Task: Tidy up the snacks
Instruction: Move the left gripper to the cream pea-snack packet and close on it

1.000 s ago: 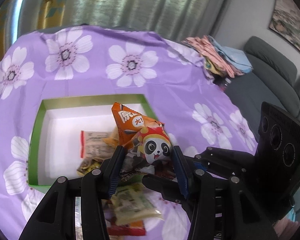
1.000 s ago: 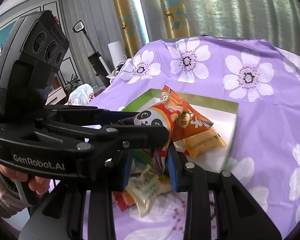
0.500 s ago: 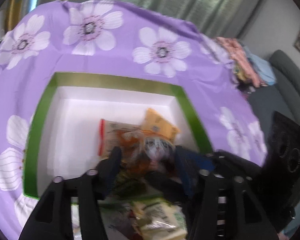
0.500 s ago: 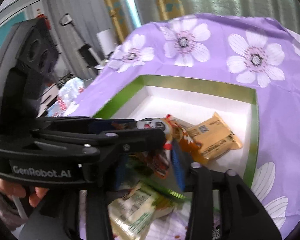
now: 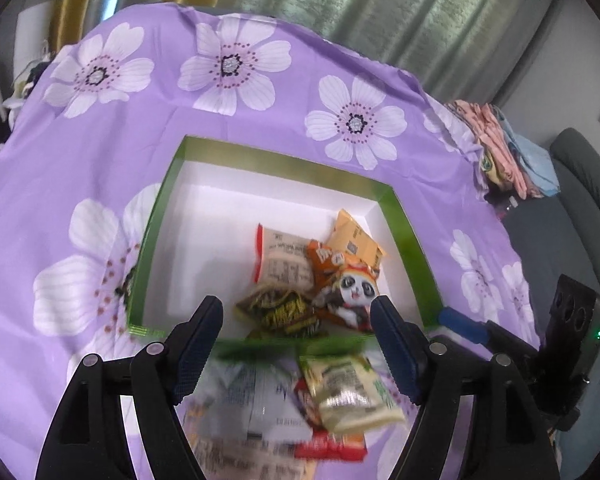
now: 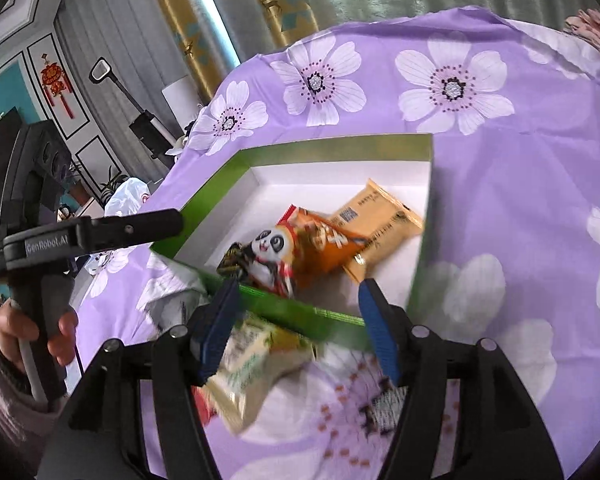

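A green-rimmed white box (image 5: 404,220) (image 6: 328,148) sits on the purple flowered cloth. Inside lie an orange panda snack bag (image 5: 348,284) (image 6: 296,248), a tan packet (image 5: 356,240) (image 6: 376,216), a red-and-white packet (image 5: 284,260) and a dark yellow-striped packet (image 5: 280,312). My left gripper (image 5: 296,336) is open and empty above the box's near rim. My right gripper (image 6: 300,320) is open and empty over the near rim too. Several loose packets lie outside the box, among them a pale green one (image 5: 348,392) (image 6: 252,364).
The left gripper with the hand holding it shows at the left of the right wrist view (image 6: 80,236). The right gripper shows at the right edge of the left wrist view (image 5: 500,336). Folded clothes (image 5: 500,148) and a grey sofa (image 5: 580,208) lie beyond the table's right edge.
Both grippers held the panda bag between them a second ago. They carried it over the box and opened. The bag now lies inside the box and both grippers have drawn back.
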Available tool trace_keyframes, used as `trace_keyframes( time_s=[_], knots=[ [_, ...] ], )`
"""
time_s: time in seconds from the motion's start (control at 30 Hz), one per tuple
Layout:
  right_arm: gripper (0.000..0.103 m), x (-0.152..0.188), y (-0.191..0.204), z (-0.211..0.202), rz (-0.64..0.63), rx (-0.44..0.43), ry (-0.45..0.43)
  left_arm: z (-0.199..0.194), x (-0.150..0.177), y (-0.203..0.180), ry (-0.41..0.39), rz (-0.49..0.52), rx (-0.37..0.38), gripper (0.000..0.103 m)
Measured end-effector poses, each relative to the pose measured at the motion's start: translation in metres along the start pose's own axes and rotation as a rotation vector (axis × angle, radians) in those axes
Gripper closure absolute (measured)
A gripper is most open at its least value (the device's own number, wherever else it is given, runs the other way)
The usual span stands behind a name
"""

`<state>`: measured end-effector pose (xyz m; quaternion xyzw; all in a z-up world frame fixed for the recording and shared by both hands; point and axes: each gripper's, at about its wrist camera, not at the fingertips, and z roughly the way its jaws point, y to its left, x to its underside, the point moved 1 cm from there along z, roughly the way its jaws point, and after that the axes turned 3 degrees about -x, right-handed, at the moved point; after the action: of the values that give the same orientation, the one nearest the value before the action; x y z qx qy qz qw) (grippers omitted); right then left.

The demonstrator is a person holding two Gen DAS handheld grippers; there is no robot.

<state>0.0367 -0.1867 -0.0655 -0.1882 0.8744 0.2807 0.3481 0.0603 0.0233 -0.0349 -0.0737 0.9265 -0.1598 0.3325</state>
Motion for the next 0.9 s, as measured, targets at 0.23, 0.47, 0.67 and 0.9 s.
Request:
trace_keyframes(
  time_s=[0.23, 0.47, 0.67, 0.9],
  knots=[
    [0.040, 0.017, 0.008, -0.024, 0.007, -0.031, 0.005, -0.023, 0.021, 0.003, 0.001, -0.024, 0.028, 0.027],
    [0.040, 0.041, 0.020, -0.032, 0.008, -0.063, 0.031, -0.030, 0.042, -0.008, 0.032, -0.003, 0.099, 0.027],
    [0.040, 0.055, 0.029, -0.031, -0.016, -0.072, 0.061, -0.020, 0.060, -0.018, 0.094, -0.015, 0.181, 0.027],
    [0.040, 0.067, 0.021, -0.024, 0.069, -0.142, 0.086, -0.007, 0.059, -0.027, 0.143, -0.039, 0.243, 0.027]
  ],
)
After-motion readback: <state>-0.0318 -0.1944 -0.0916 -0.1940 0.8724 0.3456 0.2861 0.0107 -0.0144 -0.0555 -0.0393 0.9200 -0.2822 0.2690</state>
